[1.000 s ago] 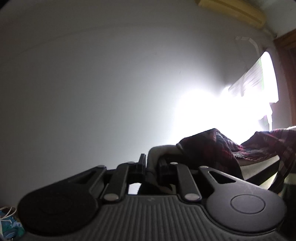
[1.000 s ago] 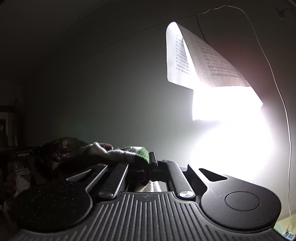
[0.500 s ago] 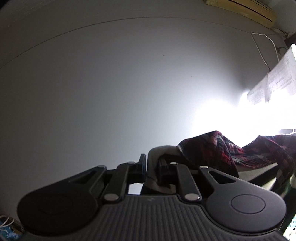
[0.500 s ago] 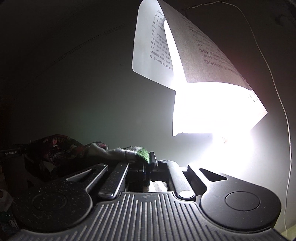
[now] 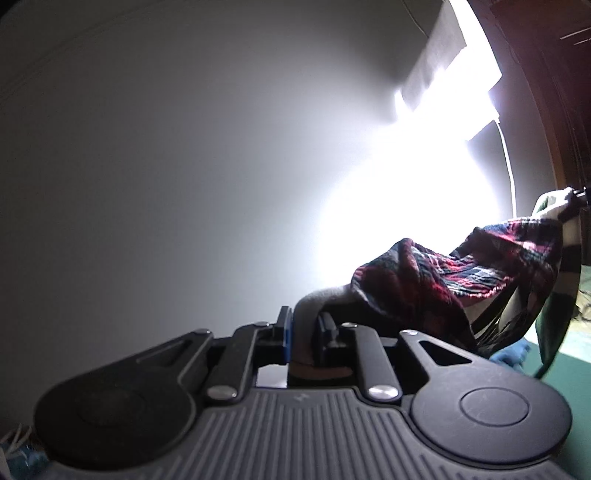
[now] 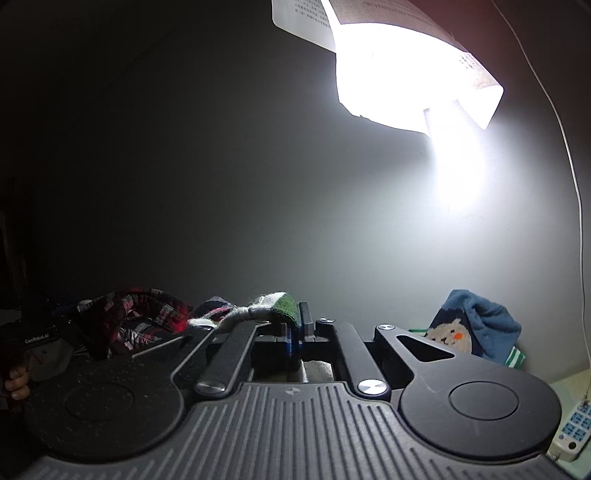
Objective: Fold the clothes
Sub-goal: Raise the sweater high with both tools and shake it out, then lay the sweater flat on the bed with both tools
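Plaid garment (image 5: 436, 284), red and dark with a pale fleecy lining, hangs stretched in the air between both grippers. The left gripper (image 5: 304, 332) has its jaws clamped on a thick grey fold of it; the right gripper (image 6: 295, 332) has its jaws pinched tight on a green-and-white edge. A blue sock (image 6: 476, 325) lies beyond on the right

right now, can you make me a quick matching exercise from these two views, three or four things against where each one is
Things:
1. plaid garment
2. blue snowman sock
3. printed paper
4. remote

Places:
a. over the bright light, up high
b. bottom right corner, right wrist view
c. strung between both grippers
d. right of the right gripper

Pairs: 1-c, 2-d, 3-a, 4-b
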{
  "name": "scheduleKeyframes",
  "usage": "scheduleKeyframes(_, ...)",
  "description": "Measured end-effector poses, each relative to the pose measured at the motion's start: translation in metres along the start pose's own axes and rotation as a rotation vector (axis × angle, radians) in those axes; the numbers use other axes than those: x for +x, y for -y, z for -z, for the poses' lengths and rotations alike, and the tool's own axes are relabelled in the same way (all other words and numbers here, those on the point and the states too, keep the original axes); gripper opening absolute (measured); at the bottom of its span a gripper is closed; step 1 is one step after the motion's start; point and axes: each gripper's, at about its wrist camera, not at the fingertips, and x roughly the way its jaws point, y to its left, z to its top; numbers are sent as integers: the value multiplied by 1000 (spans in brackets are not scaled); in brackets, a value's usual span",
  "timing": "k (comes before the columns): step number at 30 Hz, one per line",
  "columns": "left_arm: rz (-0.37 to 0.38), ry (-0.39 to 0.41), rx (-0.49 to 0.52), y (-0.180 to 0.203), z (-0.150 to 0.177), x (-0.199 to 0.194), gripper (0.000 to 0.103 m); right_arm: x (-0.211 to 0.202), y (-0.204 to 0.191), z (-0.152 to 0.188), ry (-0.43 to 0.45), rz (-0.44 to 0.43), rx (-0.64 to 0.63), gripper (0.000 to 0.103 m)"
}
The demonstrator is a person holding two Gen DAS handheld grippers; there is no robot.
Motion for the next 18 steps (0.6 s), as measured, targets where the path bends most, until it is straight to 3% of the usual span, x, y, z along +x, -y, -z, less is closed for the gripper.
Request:
scheduleKeyframes(10, 174, -266, 85, 60, 99, -77, 18, -68, -28, 84, -290, 3, -28, 2)
scheduleKeyframes(18, 313, -481, 163, 78, 176, -139, 18, -69, -32, 127, -540, -44, -158, 2)
